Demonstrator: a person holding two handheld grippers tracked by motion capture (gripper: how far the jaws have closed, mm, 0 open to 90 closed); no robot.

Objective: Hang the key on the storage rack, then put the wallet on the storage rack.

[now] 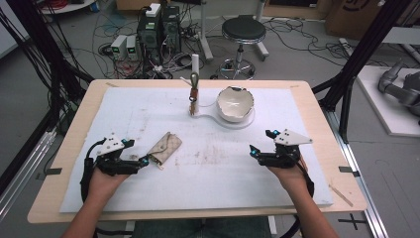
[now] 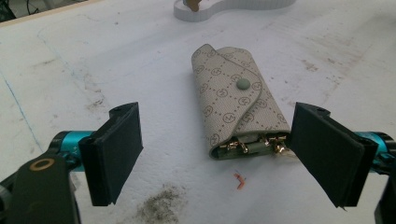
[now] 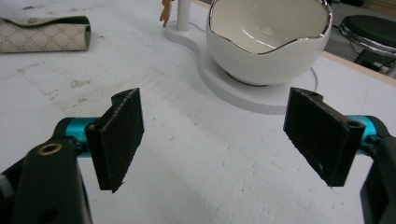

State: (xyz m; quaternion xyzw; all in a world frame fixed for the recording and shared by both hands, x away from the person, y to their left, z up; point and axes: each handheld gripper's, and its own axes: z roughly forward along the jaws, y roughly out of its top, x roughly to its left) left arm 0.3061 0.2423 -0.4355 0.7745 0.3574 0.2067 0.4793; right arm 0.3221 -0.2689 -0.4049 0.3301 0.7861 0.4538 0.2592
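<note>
1. The surface [image 1: 297,183] carried a white foam sheet, stained in places.
2. A white stand [image 1: 237,121] held a bowl [image 1: 235,103] and an upright post [image 1: 194,67] at the far middle.
3. The left gripper [image 1: 136,152] was open, its jaws spread wide just short of the key pouch [image 2: 236,100].
4. The right gripper [image 1: 261,143] was open and empty.
5. The pouch lay flat, left of centre. It appeared light and soft; gripping across its snapped body seemed safest, clear of the metal hooks [image 2: 254,144].

"What's on that surface [image 1: 69,148]?"
"A stained white mat [image 1: 148,114] over the wood. A patterned key pouch [image 1: 165,148] lies on it at the left, and a white stand [image 1: 225,120] with a bowl [image 1: 235,103] sits farther back."
</note>
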